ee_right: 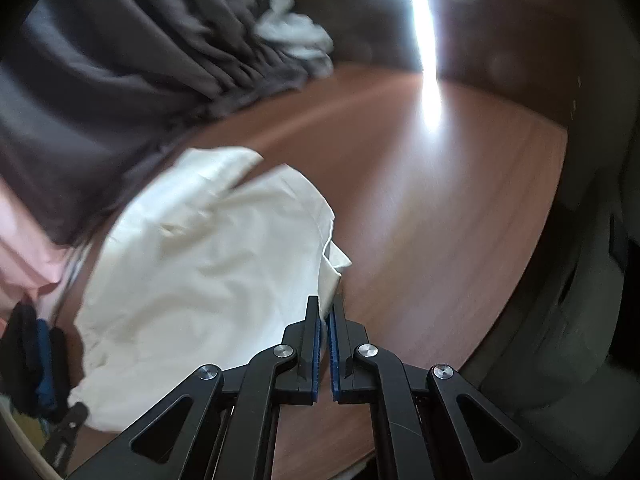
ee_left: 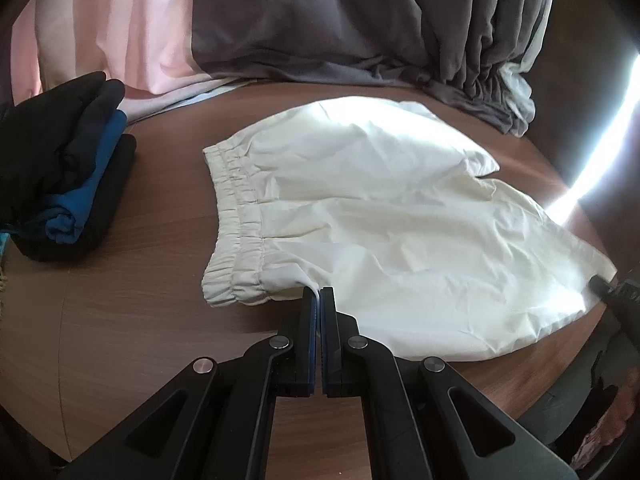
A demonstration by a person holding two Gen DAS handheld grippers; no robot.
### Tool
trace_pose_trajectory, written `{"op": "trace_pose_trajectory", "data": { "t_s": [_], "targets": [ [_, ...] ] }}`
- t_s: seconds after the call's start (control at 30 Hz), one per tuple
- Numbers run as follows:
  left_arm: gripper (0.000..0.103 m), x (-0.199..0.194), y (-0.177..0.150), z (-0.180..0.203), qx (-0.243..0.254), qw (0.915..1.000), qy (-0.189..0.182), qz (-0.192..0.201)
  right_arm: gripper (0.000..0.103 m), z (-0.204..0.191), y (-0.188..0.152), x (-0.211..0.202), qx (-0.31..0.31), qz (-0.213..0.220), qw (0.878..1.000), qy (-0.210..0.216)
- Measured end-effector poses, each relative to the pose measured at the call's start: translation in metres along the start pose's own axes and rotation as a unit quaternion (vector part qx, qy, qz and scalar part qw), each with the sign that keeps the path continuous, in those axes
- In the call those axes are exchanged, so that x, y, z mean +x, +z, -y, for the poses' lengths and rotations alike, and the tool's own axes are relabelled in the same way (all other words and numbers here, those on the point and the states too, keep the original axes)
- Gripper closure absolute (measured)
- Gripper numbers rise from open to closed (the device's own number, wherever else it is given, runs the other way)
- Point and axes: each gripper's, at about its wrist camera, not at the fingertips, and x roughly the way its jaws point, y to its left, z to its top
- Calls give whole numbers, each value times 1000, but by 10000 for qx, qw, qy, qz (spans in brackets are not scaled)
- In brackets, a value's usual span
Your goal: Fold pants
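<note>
A pair of white cotton shorts with an elastic waistband [ee_left: 372, 216] lies spread across the middle of the brown wood-grain tabletop [ee_left: 132, 312]. At lower centre of the left wrist view, the left claw [ee_left: 319, 294] is pinched closed on the fabric edge just below the waistband. In the right wrist view the right claw [ee_right: 327, 308] is closed on a hem corner of the shorts [ee_right: 208, 264]. A stack of folded black and blue clothes [ee_left: 68, 172] sits at the left, and grey curtains [ee_left: 360, 28] hang along the top.
</note>
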Motion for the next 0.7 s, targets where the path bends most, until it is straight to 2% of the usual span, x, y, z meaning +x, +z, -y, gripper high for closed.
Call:
{"op": "trace_pose_trajectory", "data": {
  "t_s": [0.17, 0.33, 0.53, 0.7],
  "targets": [
    [100, -15, 8, -5, -187, 9996, -168, 154, 98, -21, 19, -38, -281, 419, 9981, 347],
    [99, -36, 23, -6, -402, 9982, -114, 420, 98, -43, 46, -65, -548, 878, 9909, 858],
    [100, -56, 43, -1, -742, 9942, 69, 781, 98, -65, 83, -73, -851, 1102, 9798, 1435],
    [99, -55, 58, 1, -912, 9918, 274, 847, 98, -77, 109, -64, -986, 1148, 9735, 1712]
  ]
}}
